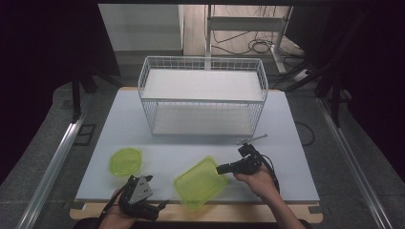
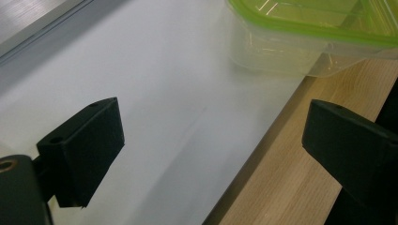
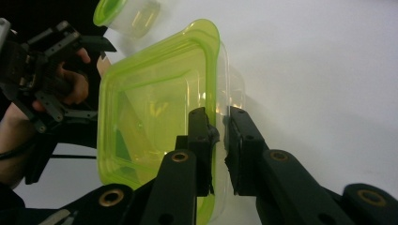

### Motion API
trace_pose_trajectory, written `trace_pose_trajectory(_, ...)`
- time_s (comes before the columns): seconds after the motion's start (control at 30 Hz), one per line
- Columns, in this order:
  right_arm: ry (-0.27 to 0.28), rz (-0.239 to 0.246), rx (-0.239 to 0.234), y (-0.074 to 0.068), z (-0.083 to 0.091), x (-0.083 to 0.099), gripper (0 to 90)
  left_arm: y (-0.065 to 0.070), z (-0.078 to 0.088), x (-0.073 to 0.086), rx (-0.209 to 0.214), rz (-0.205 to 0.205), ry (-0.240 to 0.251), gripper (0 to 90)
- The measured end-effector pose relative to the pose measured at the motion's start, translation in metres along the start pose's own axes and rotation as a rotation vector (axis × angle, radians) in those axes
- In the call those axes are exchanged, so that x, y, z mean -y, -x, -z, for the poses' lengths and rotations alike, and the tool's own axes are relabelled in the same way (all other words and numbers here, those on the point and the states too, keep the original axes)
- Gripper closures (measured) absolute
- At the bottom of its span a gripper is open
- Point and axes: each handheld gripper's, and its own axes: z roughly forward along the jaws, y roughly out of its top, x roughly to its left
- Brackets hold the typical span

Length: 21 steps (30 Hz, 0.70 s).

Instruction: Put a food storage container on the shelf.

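A rectangular clear container with a green lid (image 1: 200, 182) lies at the table's front middle, partly over the front edge. My right gripper (image 1: 221, 169) is shut on its right rim; in the right gripper view the jaws pinch the green lid edge (image 3: 213, 93) of the container (image 3: 155, 108). My left gripper (image 1: 154, 191) rests at the front left, open, its fingers (image 2: 84, 150) wide apart over the white tabletop with nothing between them; the container (image 2: 309, 33) lies ahead of it. A small round green-lidded container (image 1: 125, 161) sits at the left.
A white two-level wire rack (image 1: 203, 95) stands at the back middle of the white table (image 1: 119, 119). A thin metal rod (image 1: 253, 139) lies in front of the rack's right corner. The wooden front edge (image 2: 281, 187) runs below the tabletop.
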Motion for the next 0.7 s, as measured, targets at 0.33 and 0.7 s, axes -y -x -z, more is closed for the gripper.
trace_pose_trajectory(0.33,0.021,-0.03,0.0,0.006,0.006,-0.001,81.2,0.0,0.0,0.0,-0.001,-0.002,-0.001,6.0)
trace_pose_trajectory(0.7,0.07,-0.059,-0.016,0.009,0.016,-0.001,81.7,0.0,0.0,0.0,0.001,-0.003,-0.001,6.0)
